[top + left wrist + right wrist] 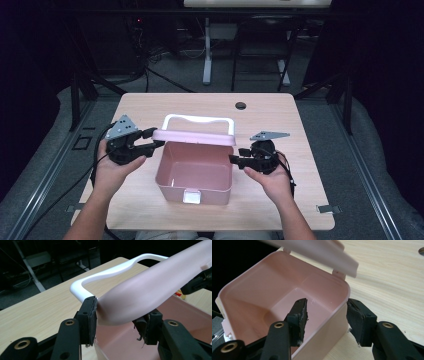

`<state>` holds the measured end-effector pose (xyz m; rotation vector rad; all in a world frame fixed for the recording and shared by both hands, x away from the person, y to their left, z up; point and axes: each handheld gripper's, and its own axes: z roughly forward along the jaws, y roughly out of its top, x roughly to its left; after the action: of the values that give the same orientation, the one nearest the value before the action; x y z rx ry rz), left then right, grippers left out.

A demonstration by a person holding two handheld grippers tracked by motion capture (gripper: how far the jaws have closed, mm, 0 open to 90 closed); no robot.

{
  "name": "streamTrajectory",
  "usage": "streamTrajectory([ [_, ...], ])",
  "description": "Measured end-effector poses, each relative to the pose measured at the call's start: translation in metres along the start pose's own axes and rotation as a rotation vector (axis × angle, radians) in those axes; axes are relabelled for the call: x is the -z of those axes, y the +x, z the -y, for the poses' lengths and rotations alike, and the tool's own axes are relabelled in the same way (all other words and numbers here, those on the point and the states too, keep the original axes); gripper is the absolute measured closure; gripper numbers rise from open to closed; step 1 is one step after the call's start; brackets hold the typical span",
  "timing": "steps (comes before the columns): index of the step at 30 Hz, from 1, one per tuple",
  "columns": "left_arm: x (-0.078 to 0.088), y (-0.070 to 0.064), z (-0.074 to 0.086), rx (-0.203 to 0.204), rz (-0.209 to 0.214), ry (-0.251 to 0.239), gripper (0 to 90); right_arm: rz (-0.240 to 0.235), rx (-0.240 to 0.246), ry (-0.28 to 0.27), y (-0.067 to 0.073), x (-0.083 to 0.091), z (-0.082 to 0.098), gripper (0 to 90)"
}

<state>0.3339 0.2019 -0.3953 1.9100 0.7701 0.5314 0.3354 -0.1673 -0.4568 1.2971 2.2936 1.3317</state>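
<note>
A pink plastic box [195, 175] stands open in the middle of the table, empty inside. Its lid [192, 136] is tilted up over the back rim, and a white handle [200, 119] rises from it. My left gripper [156, 138] is at the lid's left end. In the left gripper view the lid [150, 287] fills the gap between the jaws and both pads press on it, just beside the handle [105, 275]. My right gripper [234, 160] straddles the box's right wall [342, 305]: one jaw hangs inside the box, the other outside, with space between the inner pad and the wall.
The box has a pale latch [191, 196] on its front wall, facing the person. The light wooden table [280, 130] has a round cable hole [241, 105] near its far edge. Dark floor, stands and cables lie beyond the table.
</note>
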Motion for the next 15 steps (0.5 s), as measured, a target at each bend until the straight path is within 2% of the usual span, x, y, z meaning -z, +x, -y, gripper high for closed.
streamTrajectory([
  [5, -0.002, 0.002, -0.006, -0.015, -0.015, 0.003, 56.6, 0.004, -0.007, 0.022, 0.002, -0.008, 0.003, 49.6],
  [15, -0.006, 0.008, -0.016, -0.027, -0.033, 0.013, 62.9, 0.01, -0.024, 0.021, -0.001, -0.017, 0.007, 50.3],
])
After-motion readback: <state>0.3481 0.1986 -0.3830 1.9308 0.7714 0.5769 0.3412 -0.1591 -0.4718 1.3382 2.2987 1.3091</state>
